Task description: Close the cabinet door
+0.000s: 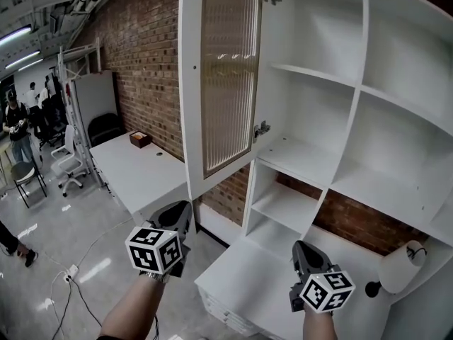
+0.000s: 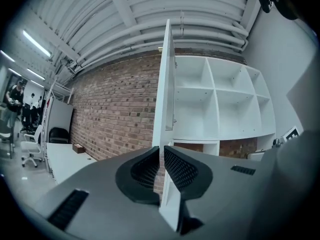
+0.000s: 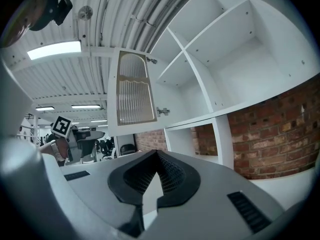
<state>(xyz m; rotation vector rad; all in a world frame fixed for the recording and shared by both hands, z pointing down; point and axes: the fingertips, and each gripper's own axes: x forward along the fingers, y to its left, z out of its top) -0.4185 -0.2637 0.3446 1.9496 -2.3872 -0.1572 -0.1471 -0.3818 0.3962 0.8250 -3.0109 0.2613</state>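
The white cabinet (image 1: pixel 368 91) has open shelves, and its tall door (image 1: pixel 190 83) with a ribbed glass panel (image 1: pixel 226 76) stands swung wide open on its hinges (image 1: pixel 262 129). My left gripper (image 1: pixel 180 211) is shut and empty. It hangs just below and left of the door's bottom corner, not touching it. In the left gripper view the door (image 2: pixel 167 84) appears edge-on straight above the closed jaws (image 2: pixel 161 148). My right gripper (image 1: pixel 303 250) is shut and empty, low in front of the lower shelves. In the right gripper view (image 3: pixel 157 153) the door (image 3: pixel 132 96) hangs to the upper left.
A white counter (image 1: pixel 241 275) lies under both grippers, with a pale roll (image 1: pixel 400 268) at its right end. A white desk (image 1: pixel 138 172) with a small brown box (image 1: pixel 140 139) runs along the brick wall (image 1: pixel 145 55). Beyond it are office chairs (image 1: pixel 67 158), floor cables (image 1: pixel 67 275) and a person (image 1: pixel 15 122).
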